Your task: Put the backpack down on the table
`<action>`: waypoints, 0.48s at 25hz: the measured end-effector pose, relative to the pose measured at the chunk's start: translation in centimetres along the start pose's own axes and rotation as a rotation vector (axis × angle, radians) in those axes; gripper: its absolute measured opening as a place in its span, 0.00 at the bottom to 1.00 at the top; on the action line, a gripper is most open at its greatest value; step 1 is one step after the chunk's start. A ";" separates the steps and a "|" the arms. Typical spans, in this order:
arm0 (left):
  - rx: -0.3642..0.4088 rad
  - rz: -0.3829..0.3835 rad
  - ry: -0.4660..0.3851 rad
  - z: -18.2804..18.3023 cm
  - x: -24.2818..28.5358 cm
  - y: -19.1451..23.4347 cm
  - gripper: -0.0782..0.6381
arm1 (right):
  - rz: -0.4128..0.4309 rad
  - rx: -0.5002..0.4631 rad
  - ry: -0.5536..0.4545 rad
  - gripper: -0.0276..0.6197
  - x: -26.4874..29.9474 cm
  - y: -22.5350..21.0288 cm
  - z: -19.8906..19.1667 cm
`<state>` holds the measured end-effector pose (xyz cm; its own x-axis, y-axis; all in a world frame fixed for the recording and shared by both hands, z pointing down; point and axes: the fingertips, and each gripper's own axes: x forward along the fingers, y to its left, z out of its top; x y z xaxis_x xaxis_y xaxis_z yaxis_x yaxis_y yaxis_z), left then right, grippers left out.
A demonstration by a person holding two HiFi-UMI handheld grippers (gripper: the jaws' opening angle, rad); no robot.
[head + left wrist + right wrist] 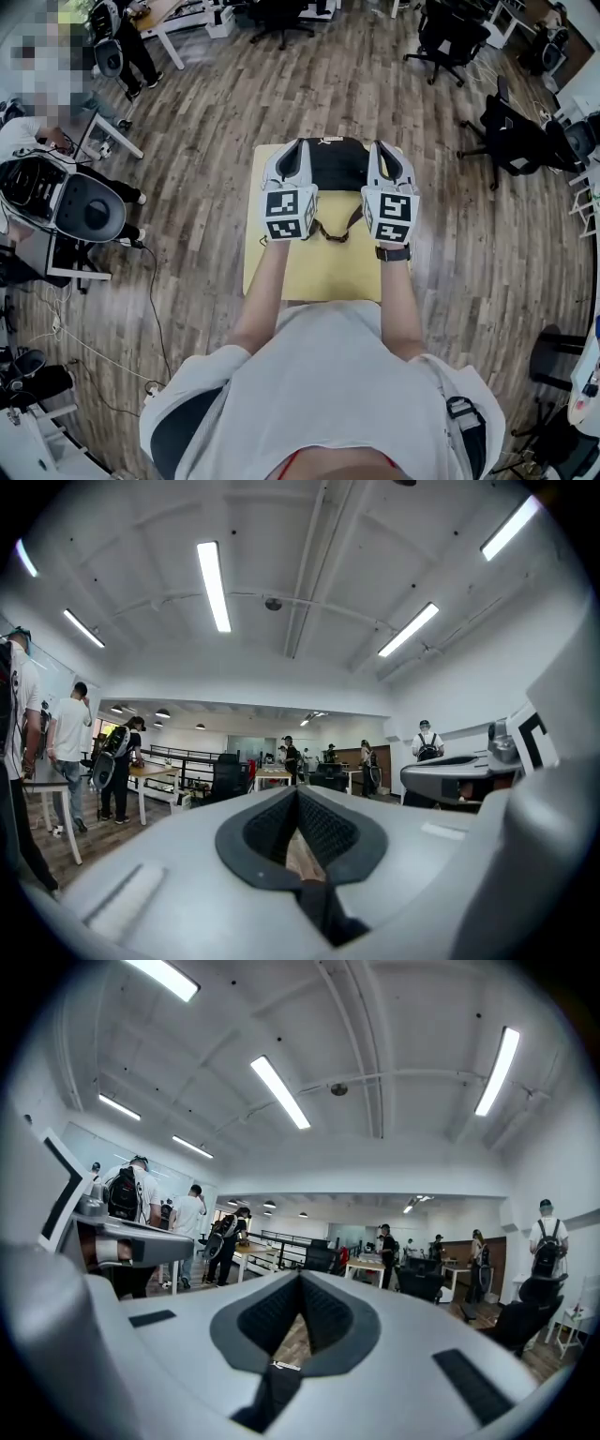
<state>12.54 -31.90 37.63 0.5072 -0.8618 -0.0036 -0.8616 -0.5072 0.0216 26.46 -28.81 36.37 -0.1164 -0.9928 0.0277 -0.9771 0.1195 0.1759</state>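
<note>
Left gripper [298, 797], right gripper [300, 1281], black brown-strapped backpack [336, 163]

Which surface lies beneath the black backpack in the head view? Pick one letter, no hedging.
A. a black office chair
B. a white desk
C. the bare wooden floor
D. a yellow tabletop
D: the backpack shows against the yellow tabletop, which extends past it toward the person, while the wooden floor only surrounds that table.
</note>
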 end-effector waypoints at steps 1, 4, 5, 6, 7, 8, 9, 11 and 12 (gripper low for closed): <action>-0.005 -0.003 0.001 -0.1 0.0 -0.2 0.12 | 0.007 0.004 -0.001 0.06 -0.1 0.0 0.0; -0.019 -0.008 0.011 -0.6 -0.1 -0.4 0.12 | 0.029 0.010 -0.008 0.06 -0.3 0.3 -0.1; -0.023 -0.009 0.014 -0.8 0.0 -0.4 0.12 | 0.035 0.010 -0.008 0.06 -0.3 0.3 -0.1; -0.025 -0.009 0.017 -1.0 0.0 -0.5 0.12 | 0.039 0.010 -0.007 0.06 -0.3 0.3 -0.3; -0.026 -0.010 0.021 -1.2 0.1 -0.6 0.12 | 0.043 0.010 -0.004 0.06 -0.3 0.3 -0.4; -0.026 -0.010 0.025 -1.4 0.2 -0.7 0.12 | 0.048 0.009 -0.001 0.06 -0.3 0.2 -0.6; -0.026 -0.010 0.030 -1.6 0.4 -0.7 0.12 | 0.053 0.009 0.003 0.06 -0.2 0.2 -0.8; -0.024 -0.008 0.043 -2.1 0.7 -0.7 0.12 | 0.066 0.013 0.009 0.06 0.0 0.3 -1.0; -0.023 -0.005 0.052 -2.4 0.9 -0.5 0.12 | 0.073 0.015 0.011 0.06 0.2 0.3 -1.1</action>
<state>13.51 -32.38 40.04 0.5120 -0.8576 0.0486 -0.8589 -0.5103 0.0443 26.31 -28.95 37.56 -0.1856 -0.9813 0.0506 -0.9687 0.1913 0.1579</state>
